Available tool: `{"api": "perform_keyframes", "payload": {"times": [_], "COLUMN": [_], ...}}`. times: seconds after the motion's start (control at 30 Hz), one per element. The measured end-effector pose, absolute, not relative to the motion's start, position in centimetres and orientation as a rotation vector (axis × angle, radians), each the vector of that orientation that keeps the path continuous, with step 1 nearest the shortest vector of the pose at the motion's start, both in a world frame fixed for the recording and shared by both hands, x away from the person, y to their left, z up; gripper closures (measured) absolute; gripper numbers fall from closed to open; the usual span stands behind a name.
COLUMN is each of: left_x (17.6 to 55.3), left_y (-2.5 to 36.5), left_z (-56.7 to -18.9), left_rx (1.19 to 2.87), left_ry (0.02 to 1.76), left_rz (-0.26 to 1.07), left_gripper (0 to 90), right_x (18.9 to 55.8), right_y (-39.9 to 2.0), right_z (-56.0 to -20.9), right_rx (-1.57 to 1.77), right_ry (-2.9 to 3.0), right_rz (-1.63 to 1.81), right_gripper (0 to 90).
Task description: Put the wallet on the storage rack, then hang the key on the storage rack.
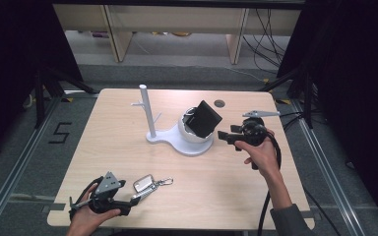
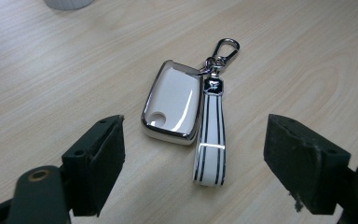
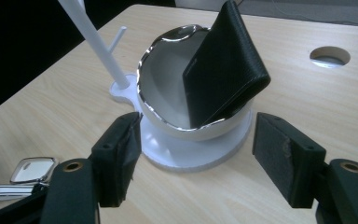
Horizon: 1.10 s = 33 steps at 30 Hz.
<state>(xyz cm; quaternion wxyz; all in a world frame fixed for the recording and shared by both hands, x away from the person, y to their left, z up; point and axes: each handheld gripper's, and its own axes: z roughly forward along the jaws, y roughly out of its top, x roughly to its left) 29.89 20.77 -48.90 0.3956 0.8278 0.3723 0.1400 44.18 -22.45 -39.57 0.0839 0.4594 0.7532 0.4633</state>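
Observation:
A white key fob with a chrome rim lies flat on the wooden table, and a striped strap and a carabiner are attached to it. My left gripper is open just short of it, its jaws spread to either side; in the high view that gripper sits near the front left edge beside the fob. A black wallet leans tilted inside a white bowl on a white stand. My right gripper is open, empty, close in front of the bowl.
A thin white post with small pegs rises from the stand's base, left of the bowl. A round cable hole is in the table behind the wallet. Bare tabletop lies between the two grippers.

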Motion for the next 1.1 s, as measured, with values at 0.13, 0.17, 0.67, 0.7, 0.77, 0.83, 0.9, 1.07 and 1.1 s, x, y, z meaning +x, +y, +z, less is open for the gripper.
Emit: {"api": "perform_keyframes", "payload": {"times": [0.13,0.17,0.67,0.7,0.77,0.83,0.9,1.07,1.1], "left_x": [29.9,30.0,30.3,30.3,30.4,30.2,30.2,30.0,30.0], "left_y": [20.9,20.9,20.9,20.9,20.9,20.9,21.0,20.8,20.8], "left_z": [-48.8,-48.8,-48.7,-48.7,-48.8,-48.9,-48.9,-49.0,-49.0], "left_rx": [2.101,2.102,2.108,2.11,2.112,2.119,2.133,2.124,2.137], "left_ry": [0.931,0.931,0.94,0.941,0.939,0.945,0.934,0.94,0.931], "left_rz": [0.354,0.354,0.362,0.364,0.369,0.369,0.376,0.383,0.38], "left_gripper": [20.0,19.8,17.9,17.9,17.9,17.9,17.9,17.9,17.9], "right_x": [43.5,43.2,40.4,40.3,39.6,39.2,38.4,36.8,36.5], "right_y": [-22.6,-22.4,-22.1,-22.1,-21.8,-21.9,-21.8,-21.7,-21.7], "right_z": [-40.5,-40.7,-46.0,-46.2,-46.6,-47.3,-47.9,-48.8,-49.0], "right_rx": [1.329,1.36,1.379,1.37,1.42,1.357,1.364,1.336,1.335], "right_ry": [2.265,2.263,2.363,2.373,2.398,2.428,2.448,2.495,2.503], "right_rz": [1.362,1.361,1.265,1.244,1.24,1.232,1.218,1.166,1.151], "right_gripper": [32.4,32.0,25.8,25.1,25.2,25.0,24.9,24.8,24.8]}}
